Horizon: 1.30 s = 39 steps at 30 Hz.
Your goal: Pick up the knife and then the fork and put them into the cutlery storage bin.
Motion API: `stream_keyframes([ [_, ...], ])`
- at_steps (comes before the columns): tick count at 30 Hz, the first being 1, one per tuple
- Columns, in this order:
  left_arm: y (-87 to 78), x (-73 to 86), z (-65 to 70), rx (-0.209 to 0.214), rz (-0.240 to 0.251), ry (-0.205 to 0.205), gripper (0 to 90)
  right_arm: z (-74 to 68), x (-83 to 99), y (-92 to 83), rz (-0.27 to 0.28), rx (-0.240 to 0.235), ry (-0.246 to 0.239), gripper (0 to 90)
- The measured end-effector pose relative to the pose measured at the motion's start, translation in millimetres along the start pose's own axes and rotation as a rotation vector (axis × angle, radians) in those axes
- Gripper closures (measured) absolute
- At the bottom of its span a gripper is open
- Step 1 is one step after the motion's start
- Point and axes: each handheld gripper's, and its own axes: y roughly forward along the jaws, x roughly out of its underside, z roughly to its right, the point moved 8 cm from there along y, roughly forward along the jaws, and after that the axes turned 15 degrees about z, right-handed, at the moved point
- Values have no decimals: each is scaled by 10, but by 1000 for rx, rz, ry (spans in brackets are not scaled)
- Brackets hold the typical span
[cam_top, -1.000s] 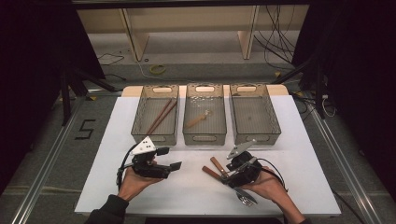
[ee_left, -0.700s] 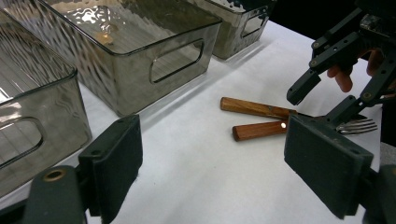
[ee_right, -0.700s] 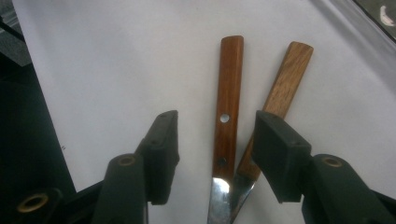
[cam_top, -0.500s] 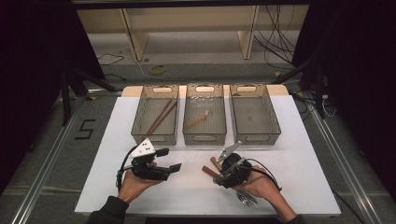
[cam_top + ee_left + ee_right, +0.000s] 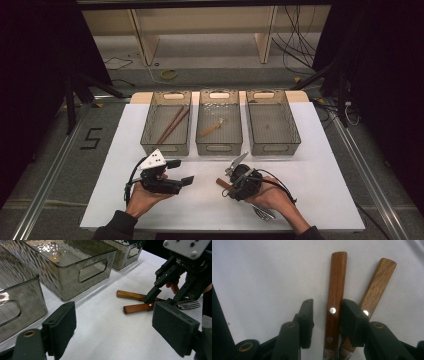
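Observation:
Two wooden-handled utensils lie side by side on the white table, one handle next to the other. Their handles poke out left of my right gripper. That gripper points down at them and straddles the left handle. Its jaws have just been closing, and a gap still shows beside the left jaw. In the left gripper view the handles lie under the right gripper, with fork tines behind it. My left gripper is held wide open above bare table, nothing between its jaws.
Three clear bins stand in a row behind. The left bin holds chopsticks, the middle bin a small wooden-handled utensil, and the right bin looks bare. A fork head shows under the right hand.
My right gripper has shifted left and lower onto the handles, and its jaws have narrowed around one. The left gripper has stayed put.

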Motion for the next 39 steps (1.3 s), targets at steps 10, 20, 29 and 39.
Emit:
stream_keyframes([
  [10,2,8,3,1,-3,2,190,10,11,22,-42,23,-47,715],
  [20,-7,14,0,1,-6,3,195,7,12,16,-63,21,-58,765],
  [29,-10,17,-1,3,-9,8,199,-10,15,-1,-77,5,-91,771],
  [39,-12,19,-17,1,-4,-3,200,22,-21,-61,-47,13,-91,774],
])
